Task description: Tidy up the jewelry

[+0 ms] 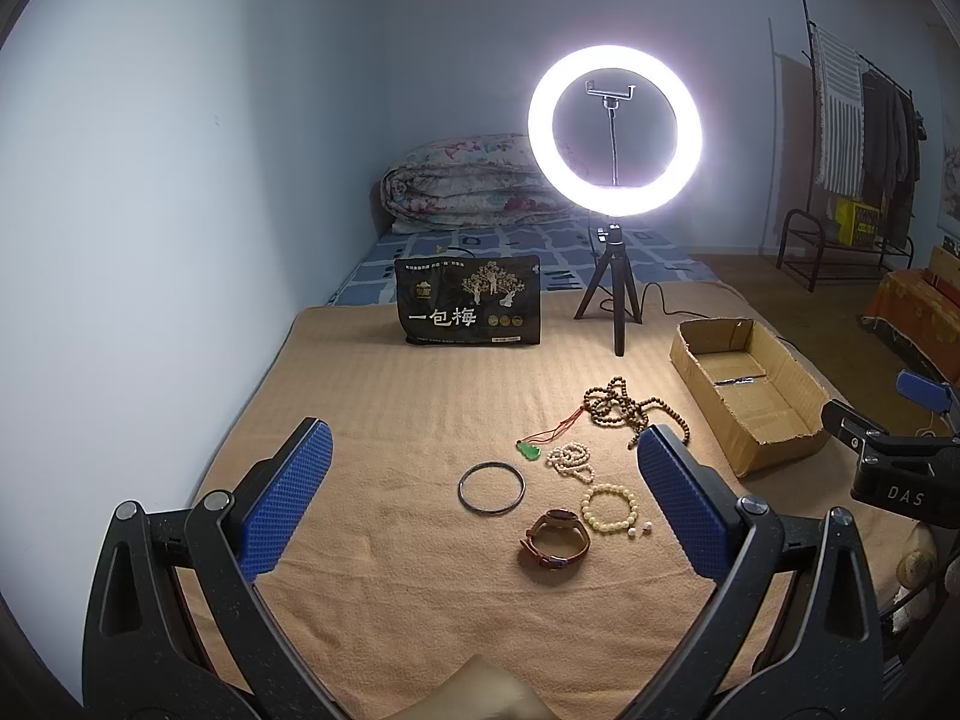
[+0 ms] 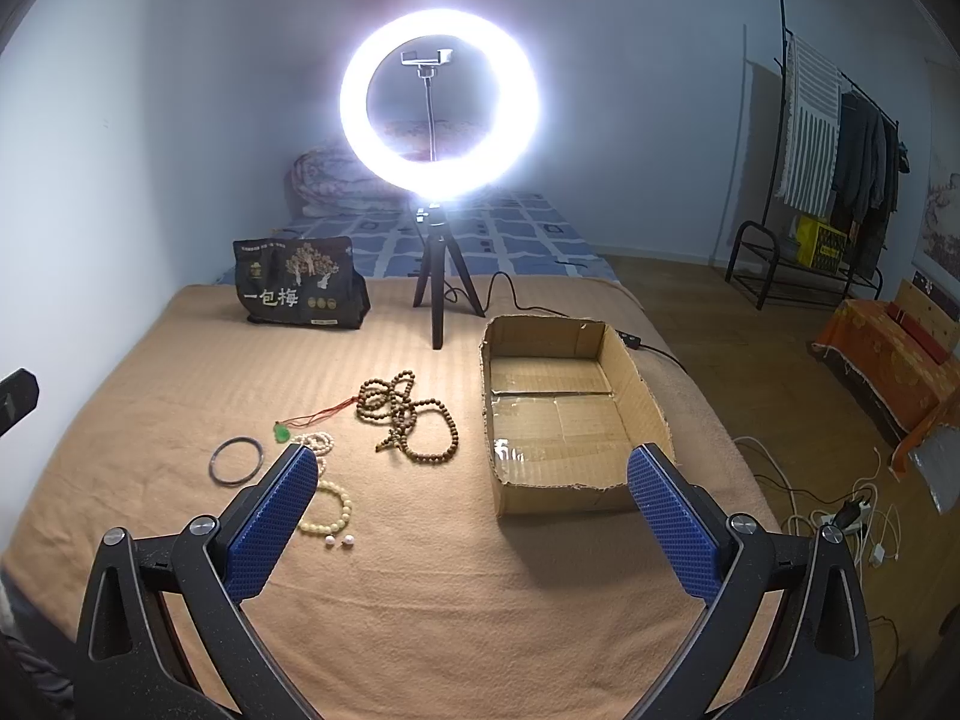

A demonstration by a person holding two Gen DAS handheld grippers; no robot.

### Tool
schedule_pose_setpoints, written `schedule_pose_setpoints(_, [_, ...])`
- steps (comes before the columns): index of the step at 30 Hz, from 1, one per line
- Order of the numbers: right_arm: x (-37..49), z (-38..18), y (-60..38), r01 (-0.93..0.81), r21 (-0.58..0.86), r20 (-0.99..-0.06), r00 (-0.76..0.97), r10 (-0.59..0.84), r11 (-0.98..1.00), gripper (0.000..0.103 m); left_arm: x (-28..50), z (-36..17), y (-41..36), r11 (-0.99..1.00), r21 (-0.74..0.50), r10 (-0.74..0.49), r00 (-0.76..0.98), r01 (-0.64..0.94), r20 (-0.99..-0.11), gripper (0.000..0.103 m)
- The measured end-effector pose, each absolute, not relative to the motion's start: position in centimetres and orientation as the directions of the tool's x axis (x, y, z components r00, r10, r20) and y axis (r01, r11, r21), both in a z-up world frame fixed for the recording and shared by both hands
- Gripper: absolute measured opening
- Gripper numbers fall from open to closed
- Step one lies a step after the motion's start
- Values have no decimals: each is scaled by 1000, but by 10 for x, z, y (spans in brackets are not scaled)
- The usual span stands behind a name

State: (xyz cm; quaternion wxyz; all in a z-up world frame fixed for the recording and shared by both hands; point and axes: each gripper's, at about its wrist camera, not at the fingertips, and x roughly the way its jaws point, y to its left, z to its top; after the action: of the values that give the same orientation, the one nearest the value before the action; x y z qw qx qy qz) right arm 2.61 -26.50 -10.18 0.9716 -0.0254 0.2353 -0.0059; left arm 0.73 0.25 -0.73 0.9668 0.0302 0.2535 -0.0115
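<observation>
Left gripper (image 1: 483, 447) hanging wide apart and empty above tan blanket (image 1: 372, 420), right gripper (image 2: 474, 471) likewise gaping, jewelry lying loose, brown bead strand (image 2: 411, 414), metal bangle (image 1: 491, 488), watch (image 1: 557, 538), sitting beside open cardboard box (image 2: 636, 402).

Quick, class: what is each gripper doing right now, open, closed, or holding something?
Left gripper: open, fingers wide apart, holding nothing.
Right gripper: open, fingers wide apart, holding nothing.
</observation>
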Motion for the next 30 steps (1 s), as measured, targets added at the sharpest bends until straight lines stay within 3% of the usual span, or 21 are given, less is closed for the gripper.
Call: schedule_pose_setpoints(30, [27,-103,-265,0,-55,-460,887,-25,998,103,20,-16,11,998,56,10,858,22,-514,103])
